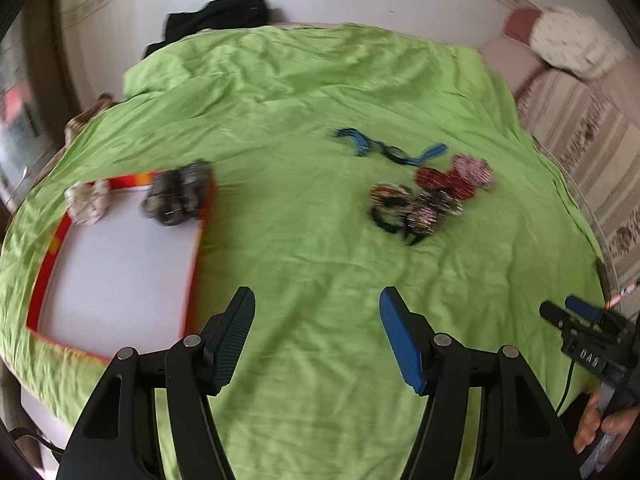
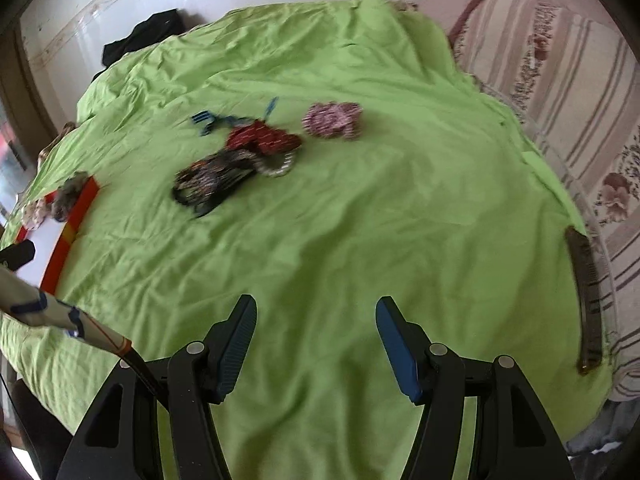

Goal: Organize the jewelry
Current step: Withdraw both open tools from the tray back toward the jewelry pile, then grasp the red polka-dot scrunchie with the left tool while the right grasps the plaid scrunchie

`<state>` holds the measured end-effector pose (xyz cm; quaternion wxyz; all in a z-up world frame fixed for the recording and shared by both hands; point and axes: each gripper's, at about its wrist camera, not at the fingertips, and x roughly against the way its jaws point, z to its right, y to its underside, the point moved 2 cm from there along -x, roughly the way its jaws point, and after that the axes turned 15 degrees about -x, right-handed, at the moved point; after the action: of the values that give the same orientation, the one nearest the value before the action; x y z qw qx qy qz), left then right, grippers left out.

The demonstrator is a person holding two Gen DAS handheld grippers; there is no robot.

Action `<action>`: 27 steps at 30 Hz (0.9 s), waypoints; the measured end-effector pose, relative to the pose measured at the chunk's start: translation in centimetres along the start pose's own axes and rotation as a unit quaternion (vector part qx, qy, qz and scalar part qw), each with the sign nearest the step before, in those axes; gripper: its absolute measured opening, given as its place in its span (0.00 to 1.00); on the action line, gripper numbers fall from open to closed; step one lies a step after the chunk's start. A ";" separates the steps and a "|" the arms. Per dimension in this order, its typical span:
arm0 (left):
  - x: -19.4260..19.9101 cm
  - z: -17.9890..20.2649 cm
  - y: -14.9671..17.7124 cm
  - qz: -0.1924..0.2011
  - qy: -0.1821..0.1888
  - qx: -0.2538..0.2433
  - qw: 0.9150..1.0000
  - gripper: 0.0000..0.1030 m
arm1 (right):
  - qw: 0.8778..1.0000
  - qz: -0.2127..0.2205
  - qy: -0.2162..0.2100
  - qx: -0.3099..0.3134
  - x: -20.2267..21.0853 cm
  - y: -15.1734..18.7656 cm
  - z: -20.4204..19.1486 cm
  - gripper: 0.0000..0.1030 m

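A white tray with a red rim [image 1: 192, 264] lies on the green cloth at the left; a cream scrunchie [image 1: 88, 200] and a dark grey scrunchie [image 1: 178, 196] sit at its far end. A loose pile lies mid-right: a blue cord [image 1: 360, 144], a red scrunchie [image 1: 438, 180], a pink patterned scrunchie [image 1: 474, 170] and dark beaded bands [image 1: 404, 208]. My left gripper [image 1: 318, 312] is open and empty, above bare cloth between tray and pile. My right gripper [image 2: 316, 320] is open and empty, well short of the pile [image 2: 240, 160]. The pink scrunchie [image 2: 332, 120] lies apart from it.
The green cloth [image 2: 400, 220] covers a round table. A black garment [image 1: 216, 20] lies at the far edge. A dark comb-like bar [image 2: 586, 300] lies at the right edge. A striped sofa [image 2: 560, 60] stands to the right. The right gripper shows in the left wrist view [image 1: 584, 320].
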<state>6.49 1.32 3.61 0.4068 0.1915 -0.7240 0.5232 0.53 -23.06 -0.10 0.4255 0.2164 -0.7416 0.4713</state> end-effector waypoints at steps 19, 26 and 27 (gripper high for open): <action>-7.5 -1.2 -3.4 -0.028 0.045 0.043 0.998 0.62 | 0.993 -0.002 -0.080 -0.083 -4.5 -5.3 4.1 0.64; -11.6 1.2 -7.5 -0.017 0.127 0.035 0.991 0.59 | 0.989 -0.017 -0.110 -0.097 -7.0 -7.5 2.9 0.64; -12.0 1.9 -8.4 -0.010 0.141 0.030 0.989 0.59 | 0.989 -0.017 -0.111 -0.098 -7.3 -7.6 2.7 0.64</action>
<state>18.78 -5.36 -1.08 0.5043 0.1353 -0.6412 0.5623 8.86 -29.60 -2.81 0.3678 0.2374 -0.8229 0.3623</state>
